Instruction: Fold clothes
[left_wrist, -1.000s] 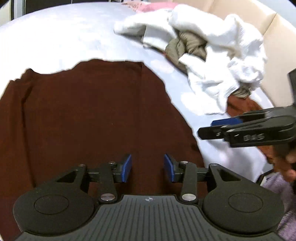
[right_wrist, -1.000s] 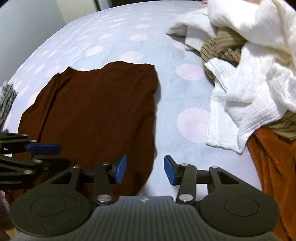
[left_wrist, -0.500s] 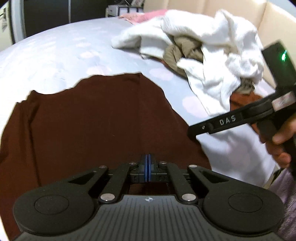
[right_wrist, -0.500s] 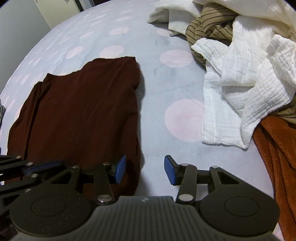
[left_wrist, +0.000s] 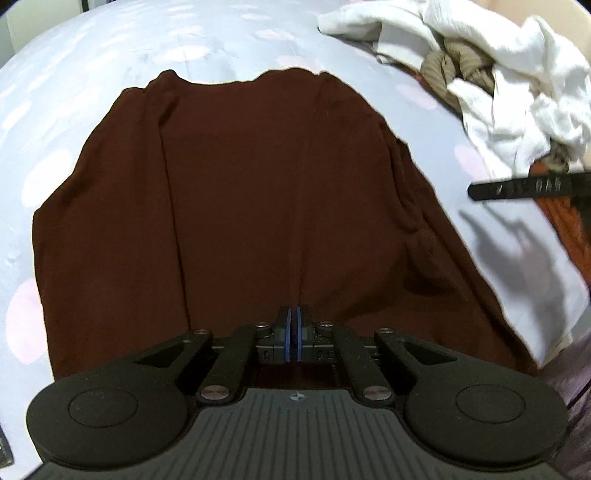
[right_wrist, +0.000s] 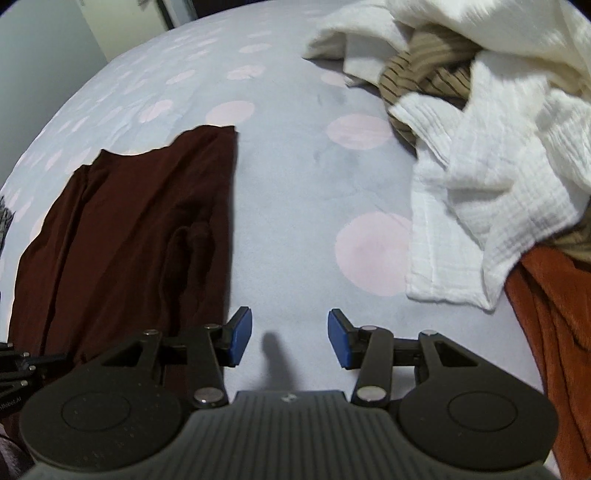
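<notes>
A dark brown garment (left_wrist: 258, 203) lies spread on the spotted bedsheet (left_wrist: 110, 48). My left gripper (left_wrist: 294, 334) is shut on its near edge, and creases in the cloth run toward the pads. In the right wrist view the same garment (right_wrist: 129, 229) fills the left side. My right gripper (right_wrist: 290, 341) hangs open over bare sheet just right of the garment's edge, nothing between its fingers. One right finger (left_wrist: 524, 186) shows at the right of the left wrist view. Part of the left gripper (right_wrist: 14, 365) shows at the left edge of the right wrist view.
A heap of clothes sits at the far right: white crinkled cloth (right_wrist: 480, 166), a tan striped garment (right_wrist: 424, 74) and a rust-orange one (right_wrist: 554, 314). Pale blue sheet with pink dots (right_wrist: 295, 184) lies between the heap and the brown garment.
The left jaws went from open to shut on the garment's near edge, and long creases now run across the cloth. The right gripper stayed open and shifted to just off the garment's right edge.
</notes>
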